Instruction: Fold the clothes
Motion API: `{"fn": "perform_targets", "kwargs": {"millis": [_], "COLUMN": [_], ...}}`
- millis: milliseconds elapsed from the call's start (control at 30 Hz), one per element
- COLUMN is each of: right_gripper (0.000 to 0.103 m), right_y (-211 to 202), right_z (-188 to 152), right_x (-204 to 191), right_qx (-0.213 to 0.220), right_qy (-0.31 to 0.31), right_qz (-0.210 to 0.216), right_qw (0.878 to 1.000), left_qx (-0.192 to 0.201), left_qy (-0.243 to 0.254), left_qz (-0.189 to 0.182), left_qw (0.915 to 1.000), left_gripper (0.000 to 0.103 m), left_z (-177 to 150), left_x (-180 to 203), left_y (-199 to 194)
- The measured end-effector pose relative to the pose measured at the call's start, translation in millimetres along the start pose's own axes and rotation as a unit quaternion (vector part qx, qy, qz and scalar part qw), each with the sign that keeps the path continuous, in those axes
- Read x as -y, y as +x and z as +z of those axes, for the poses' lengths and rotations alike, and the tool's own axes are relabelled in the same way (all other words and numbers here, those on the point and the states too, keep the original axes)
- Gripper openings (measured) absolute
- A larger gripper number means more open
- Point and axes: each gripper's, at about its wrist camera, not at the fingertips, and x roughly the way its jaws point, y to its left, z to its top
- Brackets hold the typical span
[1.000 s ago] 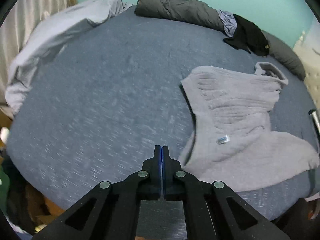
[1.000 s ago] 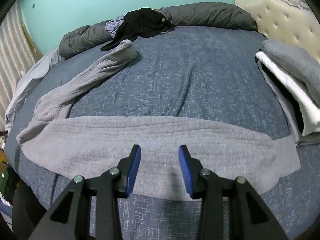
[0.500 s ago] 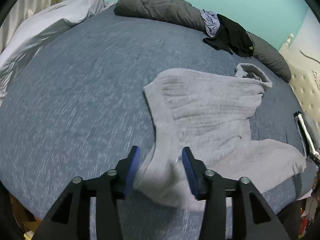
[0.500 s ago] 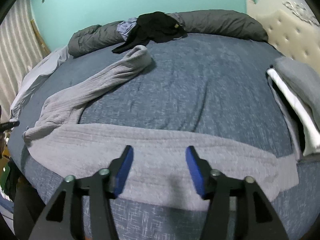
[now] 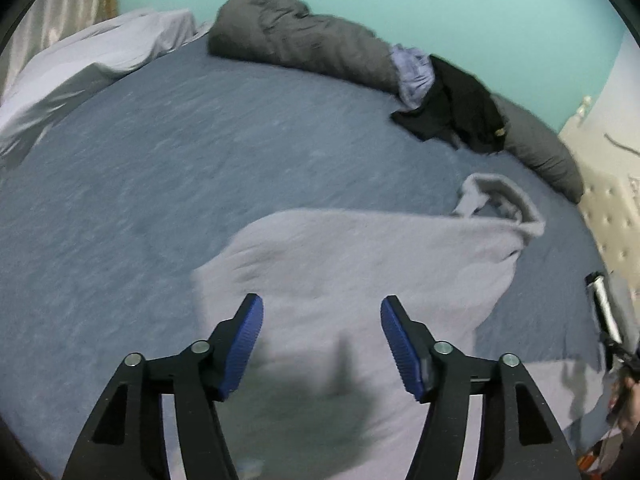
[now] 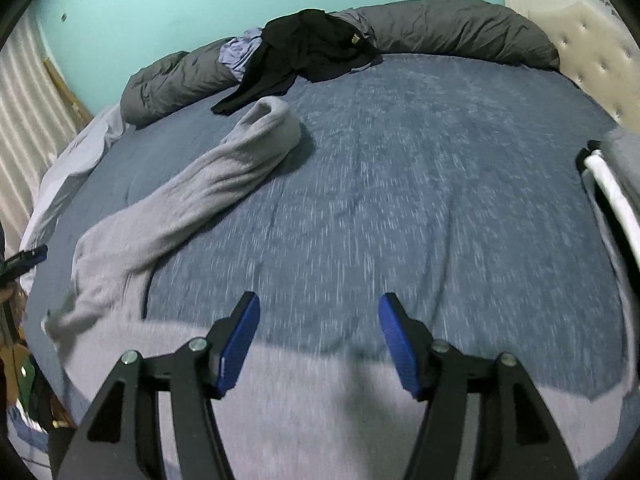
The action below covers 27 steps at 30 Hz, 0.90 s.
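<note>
A light grey knit sweater [image 5: 360, 264] lies spread on the blue bed cover [image 5: 140, 184]. In the left wrist view my left gripper [image 5: 322, 320] hangs over the sweater's body, its jaws opening, with nothing pressed between the blue pads. In the right wrist view one long sleeve [image 6: 208, 184] runs up and left toward the pillows, and the sweater's body [image 6: 320, 408] lies along the near edge. My right gripper [image 6: 318, 316] hovers above that body's far edge, jaws still opening, holding nothing.
A dark grey rolled duvet [image 6: 460, 32] lines the far side of the bed, with a black garment [image 6: 312, 52] and a lilac one [image 6: 240, 52] on it. Folded grey and white clothes [image 6: 612, 192] are stacked at the right. A pale sheet [image 5: 92, 56] lies bunched at the left.
Both grippers opened from shut or nearly shut. The left one swept right from bare cover to above the sweater. The right one slid forward past the sweater's body; both views are motion-blurred.
</note>
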Motion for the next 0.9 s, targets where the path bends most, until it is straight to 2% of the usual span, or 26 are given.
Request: {"fn": "perform_targets", "kwargs": {"millis": [233, 433, 633, 900], "right_gripper": [0.069, 0.07, 0.074, 0.078], "right_y": [45.9, 83.2, 112.2, 148.0], "right_z": [43.6, 66.4, 92.8, 142.3], "right_x": [3.4, -3.9, -21.1, -48.7], "right_qx": [-0.007, -0.012, -0.009, 0.002], "right_qy": [0.02, 0.015, -0.018, -0.001], "right_qz": [-0.003, -0.007, -0.019, -0.011], "right_qw": [1.0, 1.0, 1.0, 1.0], "left_qx": [-0.009, -0.015, -0.013, -0.016], "left_qy": [0.025, 0.063, 0.082, 0.078], "left_qz": [-0.033, -0.028, -0.026, -0.034], "left_qw": [0.9991, 0.9975, 0.9962, 0.9962], "left_gripper": [0.068, 0.068, 0.069, 0.075], "left_z": [-19.1, -50.8, -62.8, -66.8], "left_x": [68.4, 102.4, 113.6, 110.8], "left_y": [61.8, 103.7, 121.8, 137.0]}}
